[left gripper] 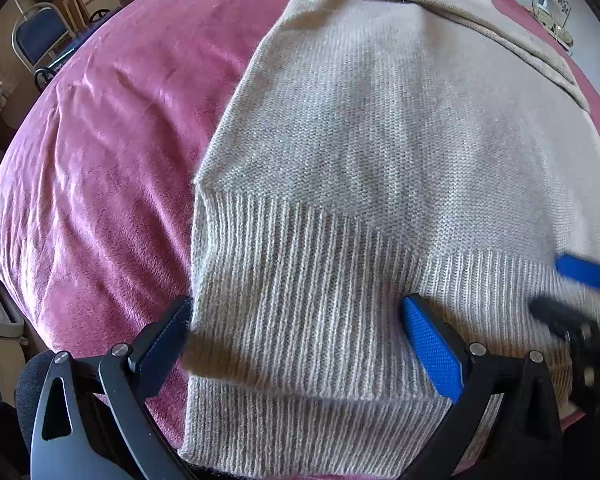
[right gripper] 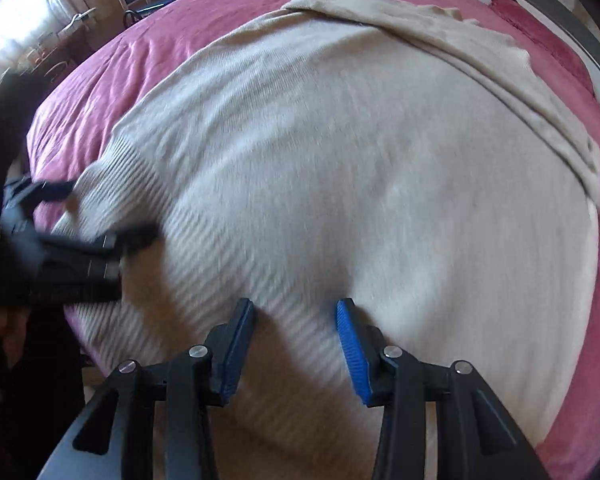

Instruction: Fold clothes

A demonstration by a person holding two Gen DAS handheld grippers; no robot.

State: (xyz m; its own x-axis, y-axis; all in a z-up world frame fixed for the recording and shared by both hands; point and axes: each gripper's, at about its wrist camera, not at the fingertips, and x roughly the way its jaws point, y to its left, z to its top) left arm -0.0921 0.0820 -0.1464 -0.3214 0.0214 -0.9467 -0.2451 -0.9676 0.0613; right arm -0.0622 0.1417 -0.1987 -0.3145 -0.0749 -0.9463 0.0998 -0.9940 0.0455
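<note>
A beige sweater point(left gripper: 380, 152) lay on a pink bedspread point(left gripper: 112, 168), its ribbed hem point(left gripper: 300, 280) at lower frame straddled by the left gripper point(left gripper: 296, 332) and right gripper point(right gripper: 296, 336), jaws parted and unclenched; both hem corners were best pinched evenly before any lift.

We see a beige knitted wool sweater point(left gripper: 380, 140), matt and fuzzy, ribbed at its hem, on a pink velvety bedspread point(left gripper: 112, 152) with soft sheen. Matt black plastic gripper fingers carry blue textured pads point(left gripper: 432, 348).

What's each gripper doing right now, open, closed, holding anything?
Left gripper: open wide, straddling the ribbed hem of the beige sweater, nothing gripped.
Right gripper: open over the sweater, nothing gripped.
</note>
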